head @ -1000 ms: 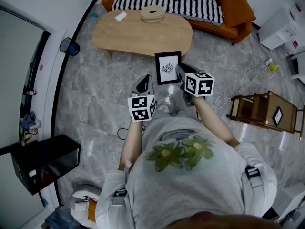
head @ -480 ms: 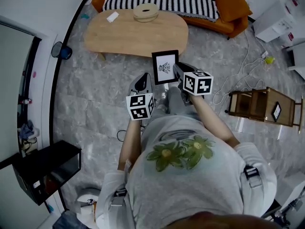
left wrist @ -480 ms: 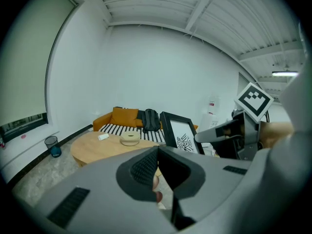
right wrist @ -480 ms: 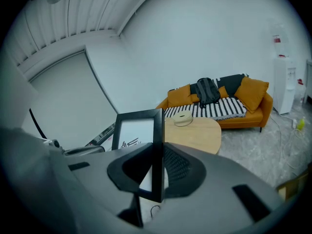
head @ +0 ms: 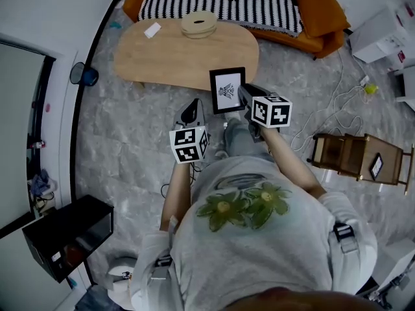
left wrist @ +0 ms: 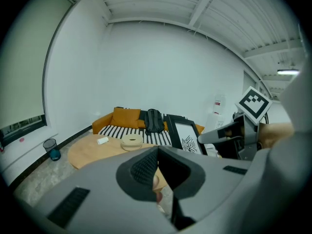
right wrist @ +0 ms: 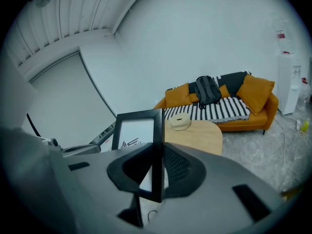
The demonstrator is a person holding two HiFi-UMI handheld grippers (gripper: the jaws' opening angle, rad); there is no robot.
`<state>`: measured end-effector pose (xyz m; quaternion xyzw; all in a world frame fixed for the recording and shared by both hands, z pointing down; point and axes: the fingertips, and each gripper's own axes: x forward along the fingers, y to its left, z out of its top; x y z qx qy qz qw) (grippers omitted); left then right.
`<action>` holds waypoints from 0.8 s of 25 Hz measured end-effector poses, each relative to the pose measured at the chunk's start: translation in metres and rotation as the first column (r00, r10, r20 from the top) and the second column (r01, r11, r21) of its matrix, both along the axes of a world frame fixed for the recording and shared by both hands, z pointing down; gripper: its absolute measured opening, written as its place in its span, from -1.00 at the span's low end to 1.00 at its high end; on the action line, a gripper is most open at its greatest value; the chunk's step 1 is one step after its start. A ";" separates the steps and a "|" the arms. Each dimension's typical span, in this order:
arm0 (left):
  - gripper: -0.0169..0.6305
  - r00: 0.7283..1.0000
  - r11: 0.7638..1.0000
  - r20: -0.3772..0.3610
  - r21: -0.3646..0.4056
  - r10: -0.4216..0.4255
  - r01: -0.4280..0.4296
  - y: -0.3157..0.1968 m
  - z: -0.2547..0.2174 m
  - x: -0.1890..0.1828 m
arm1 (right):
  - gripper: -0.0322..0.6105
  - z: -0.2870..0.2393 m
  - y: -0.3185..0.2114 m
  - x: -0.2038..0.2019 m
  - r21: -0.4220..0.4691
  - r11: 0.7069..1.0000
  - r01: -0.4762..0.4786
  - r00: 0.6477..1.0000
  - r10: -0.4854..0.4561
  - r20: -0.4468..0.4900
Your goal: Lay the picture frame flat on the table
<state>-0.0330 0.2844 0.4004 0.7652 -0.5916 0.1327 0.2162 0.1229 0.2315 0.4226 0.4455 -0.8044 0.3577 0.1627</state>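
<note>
Presently in hand: the carry; the picture frame (head: 227, 90) has not yet reached the tabletop (head: 168, 54).
Picture frame: black-edged, with a white print; held upright in the air over the floor, short of the tabletop's near edge, touching nothing but the tool.
Right tool (head: 245, 98): clamped on the frame's right edge, which stands between its pads in the right gripper view.
Left tool (head: 193, 111): jaws together with nothing between them, beside the frame and apart from it.
Tabletop: pale wood, in front of an orange sofa (head: 305, 18); it bears a round spool (head: 198, 23) and a white card (head: 152, 30) at the far side, and the near part is bare.
Next move, by judgement: bring the frame over the bare near part, tip it level, lower it until it rests flat, and only then release.
</note>
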 end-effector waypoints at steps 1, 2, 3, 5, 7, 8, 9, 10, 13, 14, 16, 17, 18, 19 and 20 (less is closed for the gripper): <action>-0.90 1.000 1.000 0.000 -0.001 0.001 -0.001 -0.009 0.000 0.002 | -0.67 0.001 -0.008 0.000 -0.004 1.000 0.004 1.000 -0.004 0.002; -0.90 1.000 1.000 0.001 -0.002 0.003 -0.003 -0.018 0.001 0.003 | -0.68 0.003 -0.017 -0.001 -0.007 1.000 0.009 1.000 -0.009 0.004; -0.90 1.000 1.000 0.003 -0.004 0.004 -0.004 -0.027 0.001 0.004 | -0.67 0.004 -0.026 -0.003 -0.011 1.000 0.014 1.000 -0.014 0.005; -0.90 1.000 1.000 0.003 -0.006 0.006 -0.006 -0.043 0.002 0.005 | -0.68 0.006 -0.041 -0.005 -0.016 1.000 0.022 1.000 -0.022 0.004; -0.90 1.000 1.000 0.003 -0.008 0.006 -0.006 -0.058 0.003 0.005 | -0.68 0.006 -0.057 -0.007 -0.017 0.999 0.028 1.000 -0.028 0.006; -0.90 1.000 1.000 0.004 -0.009 0.005 -0.005 -0.065 0.003 0.005 | -0.67 0.006 -0.064 -0.007 -0.016 0.999 0.029 1.000 -0.029 0.006; -0.90 1.000 1.000 0.006 -0.010 0.003 -0.003 -0.072 0.004 0.005 | -0.68 0.006 -0.072 -0.007 -0.015 0.999 0.030 1.000 -0.030 0.007; -0.90 1.000 1.000 0.007 -0.009 0.002 -0.002 -0.079 0.004 0.006 | -0.67 0.005 -0.080 -0.006 -0.014 0.999 0.031 1.000 -0.031 0.007; -0.90 1.000 1.000 0.006 -0.005 -0.005 0.005 -0.096 0.002 0.006 | -0.67 0.004 -0.101 -0.006 -0.012 0.999 0.033 0.999 -0.033 0.009; -0.90 1.000 1.000 0.004 -0.005 -0.008 0.008 -0.101 0.002 0.006 | -0.67 0.004 -0.106 -0.006 -0.011 0.999 0.035 0.999 -0.035 0.011; -0.90 1.000 1.000 0.002 -0.008 -0.012 0.012 -0.110 0.003 0.007 | -0.68 0.004 -0.116 -0.006 -0.010 0.999 0.038 0.999 -0.038 0.013; -0.90 1.000 1.000 0.001 -0.009 -0.014 0.014 -0.114 0.004 0.008 | -0.68 0.004 -0.121 -0.006 -0.011 0.999 0.041 0.999 -0.041 0.013; -0.90 1.000 1.000 0.001 -0.010 -0.016 0.016 -0.118 0.004 0.009 | -0.67 0.004 -0.126 -0.006 -0.012 0.999 0.044 0.999 -0.043 0.012; -0.90 1.000 1.000 0.001 -0.010 -0.017 0.017 -0.122 0.005 0.009 | -0.68 0.005 -0.130 -0.006 -0.012 0.999 0.046 0.999 -0.046 0.012; -0.90 1.000 1.000 0.001 -0.011 -0.019 0.019 -0.126 0.005 0.010 | -0.68 0.005 -0.134 -0.005 -0.013 0.999 0.048 0.999 -0.048 0.012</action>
